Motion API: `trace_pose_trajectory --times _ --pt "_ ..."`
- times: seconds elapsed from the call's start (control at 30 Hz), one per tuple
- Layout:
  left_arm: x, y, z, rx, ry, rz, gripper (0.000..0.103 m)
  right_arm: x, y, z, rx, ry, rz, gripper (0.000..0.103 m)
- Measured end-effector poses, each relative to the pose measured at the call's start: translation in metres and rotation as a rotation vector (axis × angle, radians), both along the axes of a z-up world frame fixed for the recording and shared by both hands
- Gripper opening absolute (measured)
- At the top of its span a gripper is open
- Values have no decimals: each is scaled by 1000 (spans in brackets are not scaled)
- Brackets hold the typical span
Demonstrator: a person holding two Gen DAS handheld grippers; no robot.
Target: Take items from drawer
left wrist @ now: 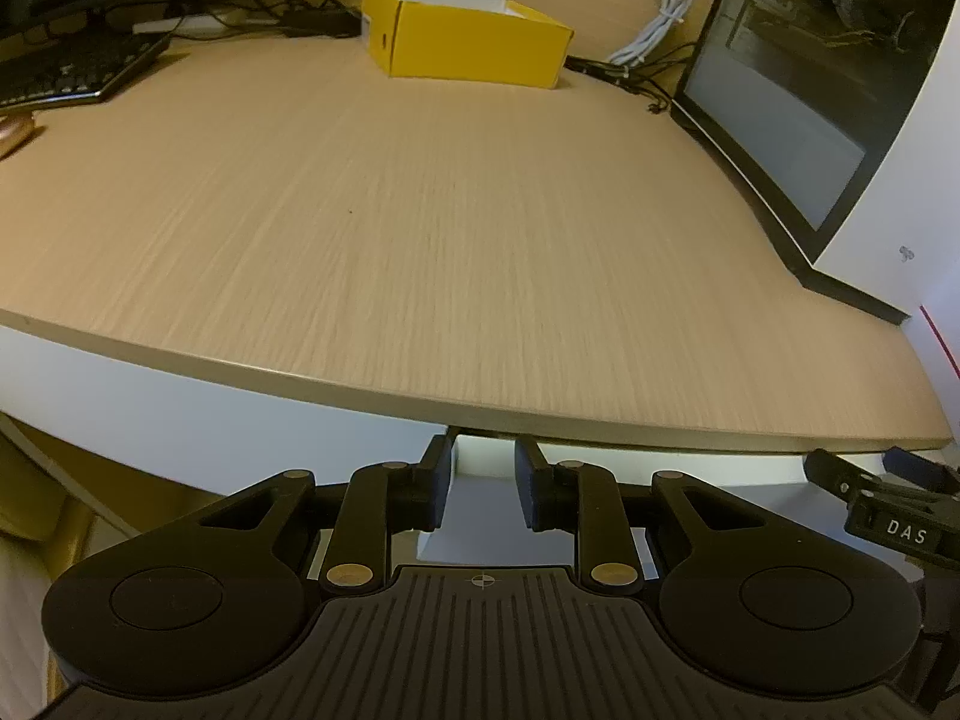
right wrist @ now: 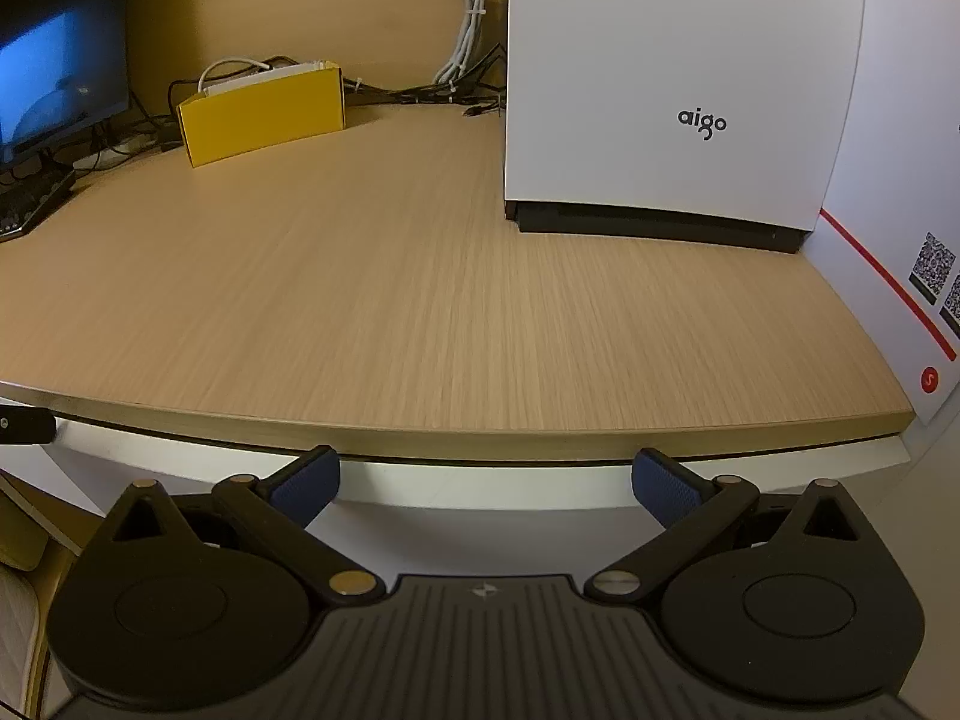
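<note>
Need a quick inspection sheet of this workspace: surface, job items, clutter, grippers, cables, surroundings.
Surface: wood-grain desk, middle bare.
Job's things: white drawer front under the desk edge, looks closed; contents not seen.
Clutter: open yellow box at the back; keyboard far left.
Grippers: left gripper fingers apart with a narrow gap, at the drawer front; right gripper wide open, empty.
Cables: white bundle, black leads along the back.
Surroundings: white aigo case on the right; monitor on the left.
</note>
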State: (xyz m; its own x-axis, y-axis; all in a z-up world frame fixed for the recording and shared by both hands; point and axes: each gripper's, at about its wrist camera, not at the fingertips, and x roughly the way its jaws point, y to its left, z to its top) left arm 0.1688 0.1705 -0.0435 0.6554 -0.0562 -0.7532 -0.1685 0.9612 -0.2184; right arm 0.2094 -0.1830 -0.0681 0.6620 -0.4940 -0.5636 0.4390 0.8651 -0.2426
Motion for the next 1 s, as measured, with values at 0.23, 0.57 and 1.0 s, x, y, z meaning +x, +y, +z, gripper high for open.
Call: trace_pose_trajectory --times 0.23,0.57,1.0 --pt "5 1 1 0 21 0 26 1 4 -4 -21 -34 -31 103" --pt "7 -3 2 20 39 -17 26 1 2 -2 -15 -10 -35 103" --pt "-1 -2 2 19 44 -47 27 -3 5 -1 -9 3 -51 103"
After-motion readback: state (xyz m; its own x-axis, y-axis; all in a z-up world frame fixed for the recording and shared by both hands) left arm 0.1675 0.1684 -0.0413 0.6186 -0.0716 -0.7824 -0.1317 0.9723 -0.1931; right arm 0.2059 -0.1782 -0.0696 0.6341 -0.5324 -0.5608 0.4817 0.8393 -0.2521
